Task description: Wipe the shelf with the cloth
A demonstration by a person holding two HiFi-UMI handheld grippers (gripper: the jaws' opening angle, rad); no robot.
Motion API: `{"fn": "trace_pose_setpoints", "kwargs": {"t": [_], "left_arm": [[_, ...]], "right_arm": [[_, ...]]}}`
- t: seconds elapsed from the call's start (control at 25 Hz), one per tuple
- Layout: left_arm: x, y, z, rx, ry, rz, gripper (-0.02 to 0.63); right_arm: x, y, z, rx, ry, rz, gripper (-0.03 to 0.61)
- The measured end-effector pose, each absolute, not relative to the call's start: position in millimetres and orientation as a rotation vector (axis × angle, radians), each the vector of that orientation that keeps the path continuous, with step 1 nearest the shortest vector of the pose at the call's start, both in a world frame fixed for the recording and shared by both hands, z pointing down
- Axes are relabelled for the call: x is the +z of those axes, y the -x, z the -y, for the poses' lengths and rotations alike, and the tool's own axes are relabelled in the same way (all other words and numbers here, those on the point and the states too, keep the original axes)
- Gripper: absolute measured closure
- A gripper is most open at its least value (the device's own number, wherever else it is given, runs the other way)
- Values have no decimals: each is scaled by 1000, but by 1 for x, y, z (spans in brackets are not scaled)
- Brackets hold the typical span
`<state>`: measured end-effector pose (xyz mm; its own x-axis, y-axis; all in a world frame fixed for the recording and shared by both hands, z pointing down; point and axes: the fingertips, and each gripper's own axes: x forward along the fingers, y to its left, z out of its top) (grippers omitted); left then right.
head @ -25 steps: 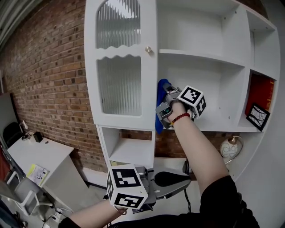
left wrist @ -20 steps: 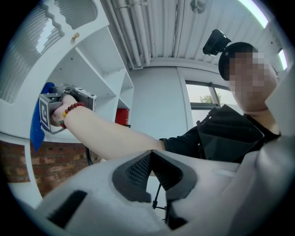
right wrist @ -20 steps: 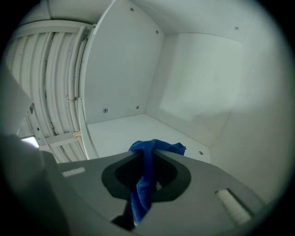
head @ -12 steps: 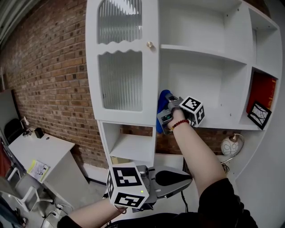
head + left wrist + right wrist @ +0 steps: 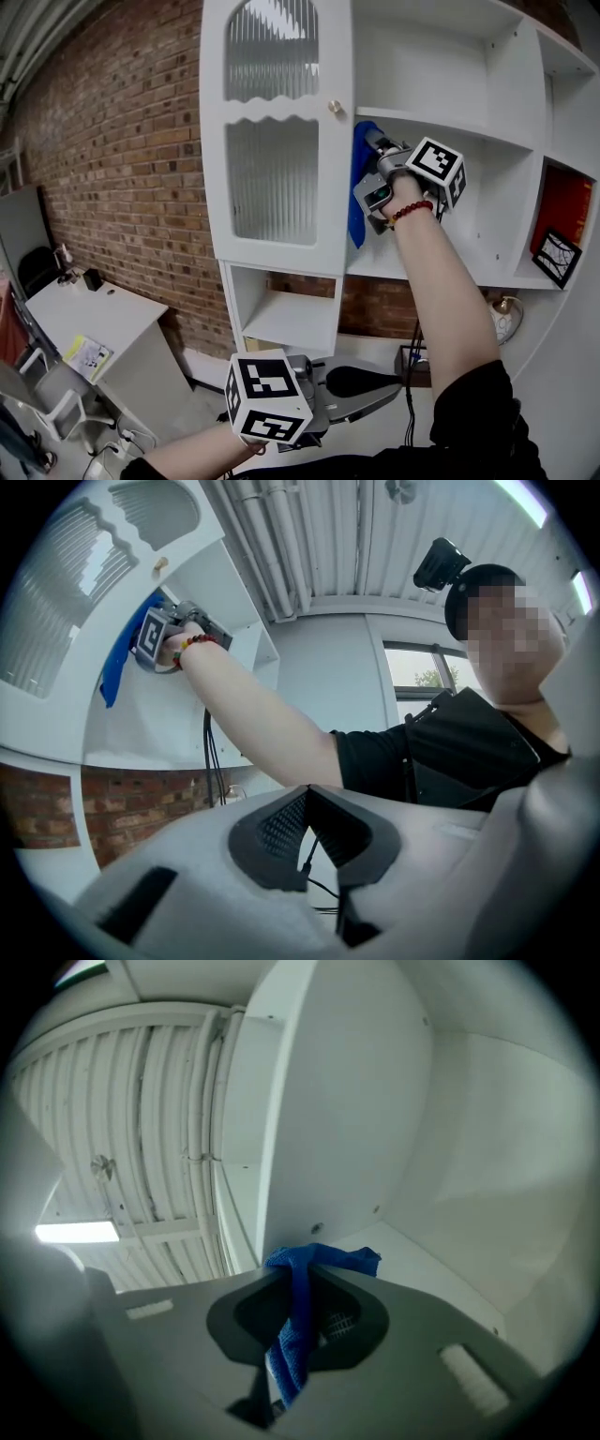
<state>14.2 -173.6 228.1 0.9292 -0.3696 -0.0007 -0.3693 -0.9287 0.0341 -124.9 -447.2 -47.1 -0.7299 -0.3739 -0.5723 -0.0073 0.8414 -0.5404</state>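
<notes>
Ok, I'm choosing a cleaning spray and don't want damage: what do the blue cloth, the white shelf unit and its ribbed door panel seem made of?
Blue cloth, pinched in the right gripper: soft microfibre-like fabric, going by its fine knit texture. White shelf unit: probably painted or laminated board, smooth, low sheen. Ribbed door panel: translucent fluted glass or plastic; cannot tell which.

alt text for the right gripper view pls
The right gripper is shut on a blue cloth that bunches out past its tips. Ahead stands the white shelf, with the ribbed ceiling at left.
</notes>
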Motion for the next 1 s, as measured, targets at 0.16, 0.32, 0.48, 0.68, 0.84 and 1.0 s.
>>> {"fn": "trace_pose_setpoints", "kwargs": {"t": [0.16, 0.32, 0.48, 0.68, 0.84, 1.0], "left_arm": [[225, -8, 175, -26, -3056, 608, 609], [222, -10, 178, -44, -3056, 595, 609], [226, -20, 179, -44, -3049, 565, 611], [234, -34, 178, -40, -3026, 555, 609], [237, -41, 174, -75, -3002, 577, 609], [242, -44, 170, -121, -2967, 645, 611]], "right_arm": [[-59, 128, 440, -602, 280, -2338, 561], [-44, 126, 433, -554, 271, -2310, 561], [-8, 127, 430, -570, 300, -2305, 561], [57, 130, 438, -678, 328, -2309, 561], [100, 129, 444, -778, 347, -2311, 561], [124, 131, 437, -809, 370, -2335, 561]]}}
